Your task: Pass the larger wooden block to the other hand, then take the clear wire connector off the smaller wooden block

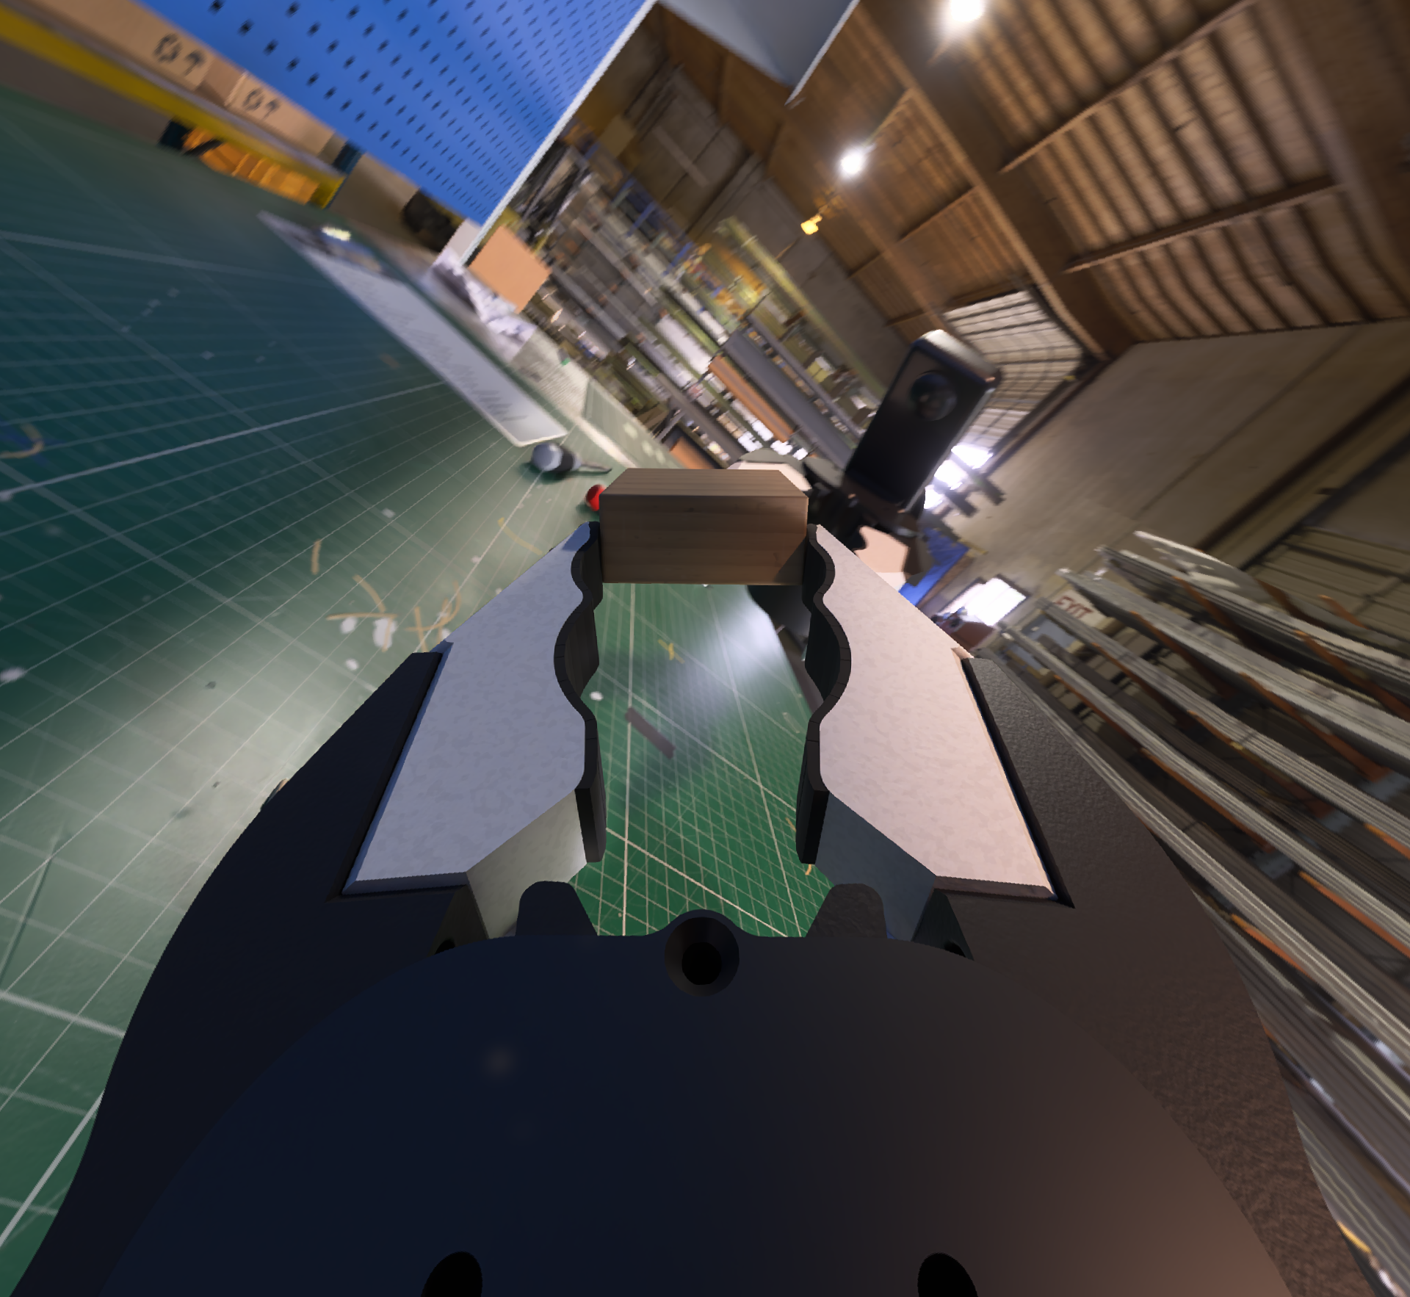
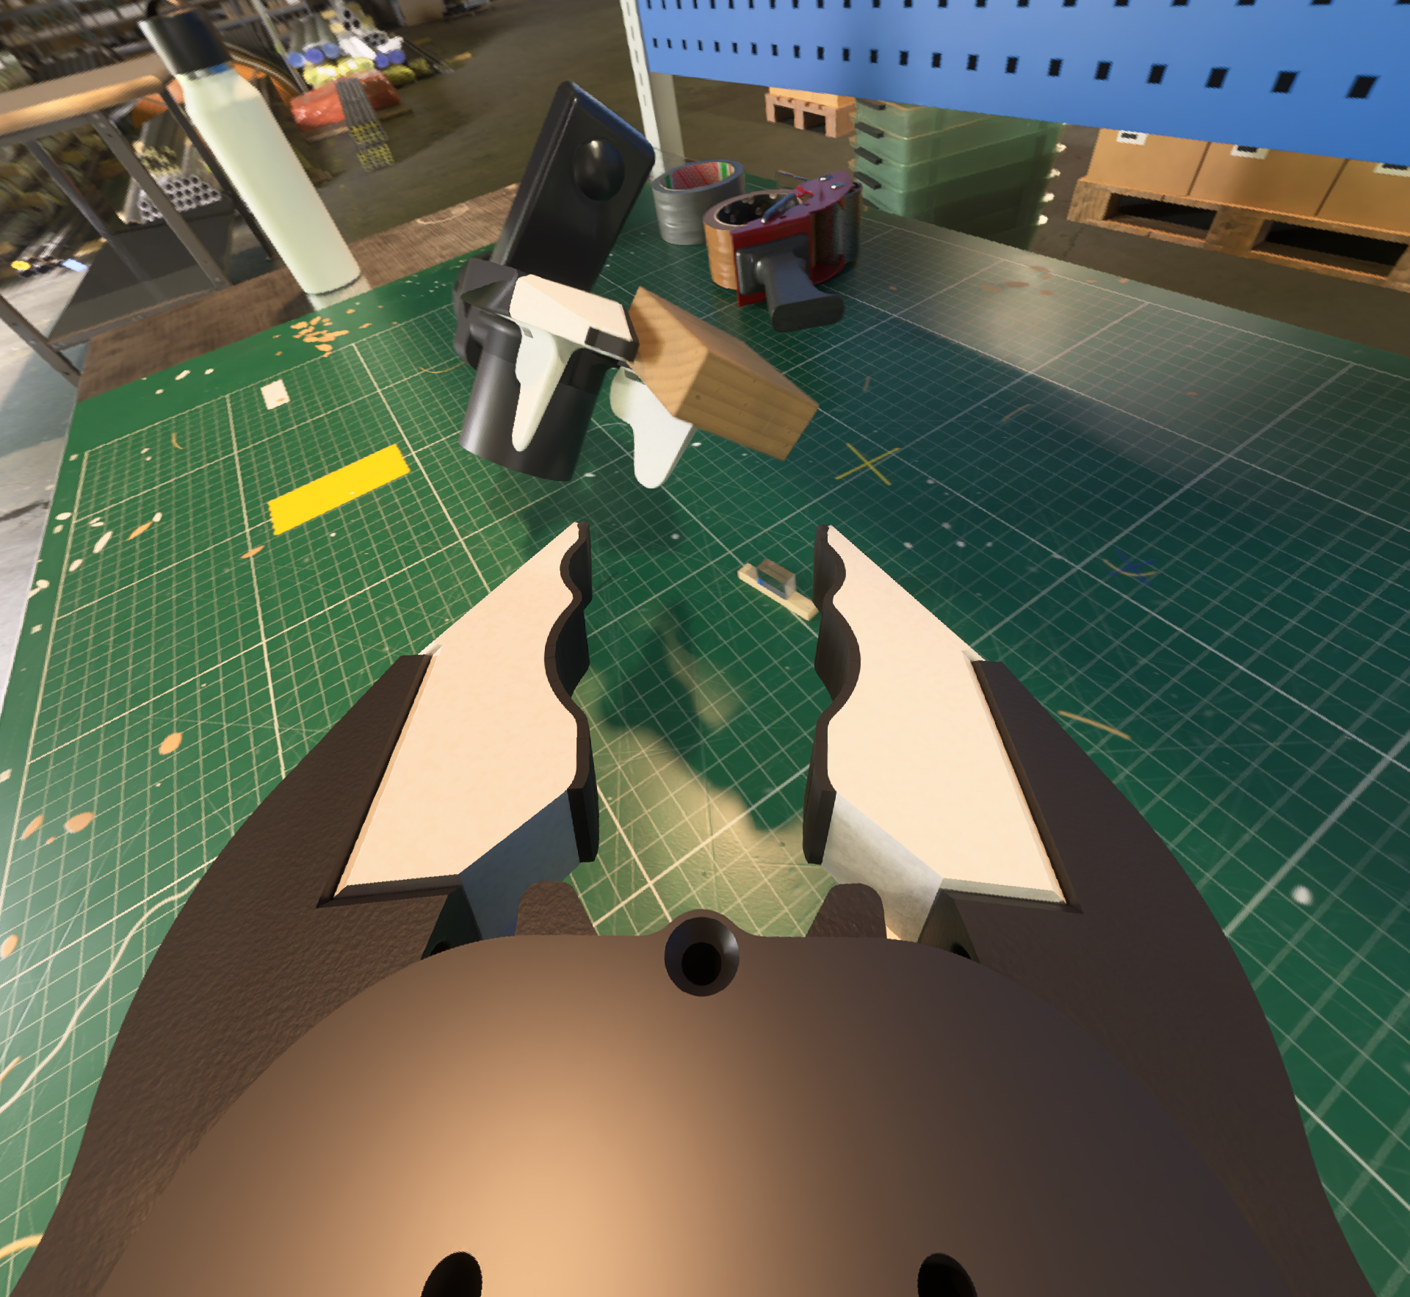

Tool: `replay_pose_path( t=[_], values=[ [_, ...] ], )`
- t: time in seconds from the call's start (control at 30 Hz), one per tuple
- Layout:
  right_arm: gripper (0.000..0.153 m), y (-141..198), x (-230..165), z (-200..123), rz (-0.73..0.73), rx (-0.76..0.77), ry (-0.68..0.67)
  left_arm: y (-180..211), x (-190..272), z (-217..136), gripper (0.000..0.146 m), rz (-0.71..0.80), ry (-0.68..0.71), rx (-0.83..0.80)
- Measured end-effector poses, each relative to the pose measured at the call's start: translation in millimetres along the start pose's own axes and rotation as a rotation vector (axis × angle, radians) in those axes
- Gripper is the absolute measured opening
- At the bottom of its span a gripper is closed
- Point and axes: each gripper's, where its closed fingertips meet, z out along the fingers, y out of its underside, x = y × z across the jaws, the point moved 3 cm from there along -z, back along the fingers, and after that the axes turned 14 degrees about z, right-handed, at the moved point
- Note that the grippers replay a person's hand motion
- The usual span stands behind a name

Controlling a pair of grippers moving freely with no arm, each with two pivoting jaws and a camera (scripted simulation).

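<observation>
On your far left in the right wrist view, a white bottle (image 2: 255, 150) with a dark cap stands at the edge of the green cutting mat (image 2: 1144, 574), and a yellow strip (image 2: 338, 488) lies flat on the mat nearer you. Your left gripper (image 2: 633, 375) hangs above the mat, tilted, its fingers clamped on the larger wooden block (image 2: 721, 375), which is clear of the surface. Behind it sit a grey tape roll (image 2: 690, 200) and a red tape dispenser (image 2: 793, 245). Your right gripper (image 2: 702, 551) hovers low with its fingers spread apart and nothing between them. Just beside its right fingertip, the smaller wooden block (image 2: 786, 596) lies on the mat with the clear wire connector (image 2: 774, 577) on top of it.
</observation>
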Motion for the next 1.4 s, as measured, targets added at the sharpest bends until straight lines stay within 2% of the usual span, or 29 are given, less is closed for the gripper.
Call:
replay_pose_path(
  t=[0.13,0.23,0.37,0.57,0.7,0.77,0.87,0.97,1.0,1.07,1.13,1.2,1.27,1.33,1.4],
  values=[
    [0.059,-5,17,-2,-0.009,-0.05,0.031,9,-14,12,0.053,-0.128,-0.067,-0.104],
    [0.063,0,33,3,0.079,-0.102,-0.023,17,-18,21,0.053,-0.21,-0.068,-0.148],
    [0.074,10,43,15,0.214,-0.131,-0.12,24,-18,37,0.053,-0.239,-0.056,-0.177],
    [0.067,8,60,17,0.334,-0.07,-0.177,22,-25,48,0.053,-0.266,-0.085,-0.161],
    [0.079,9,64,23,0.361,-0.065,-0.279,22,-26,49,0.053,-0.276,-0.047,-0.172],
    [0.076,9,60,25,0.356,-0.071,-0.349,23,-25,50,0.053,-0.288,-0.02,-0.183],
    [0.057,7,58,27,0.315,-0.05,-0.35,22,-27,48,0.053,-0.293,-0.014,-0.187],
    [0.057,1,57,28,0.358,-0.011,-0.382,17,-25,47,0.052,-0.283,0.017,-0.197],
    [0.057,-1,56,28,0.367,0.001,-0.387,14,-24,46,0.053,-0.271,0.029,-0.197],
    [0.057,-3,56,25,0.389,0.012,-0.399,3,-22,38,0.084,-0.227,0.035,-0.2],
    [0.057,-3,58,23,0.425,0.016,-0.403,-13,-21,20,0.088,-0.128,-0.006,-0.206],
    [0.057,-2,62,19,0.487,0.031,-0.401,-27,-24,-8,0.085,0.012,-0.125,-0.252],
    [0.057,0,70,18,0.55,0.046,-0.397,-31,-31,-40,0.075,0.13,-0.282,-0.352],
    [0.057,2,78,18,0.588,0.058,-0.379,-20,-43,-66,0.063,0.24,-0.44,-0.537],
    [0.057,4,84,19,0.64,0.075,-0.375,1,-50,-75,0.054,0.314,-0.498,-0.753]
  ],
)
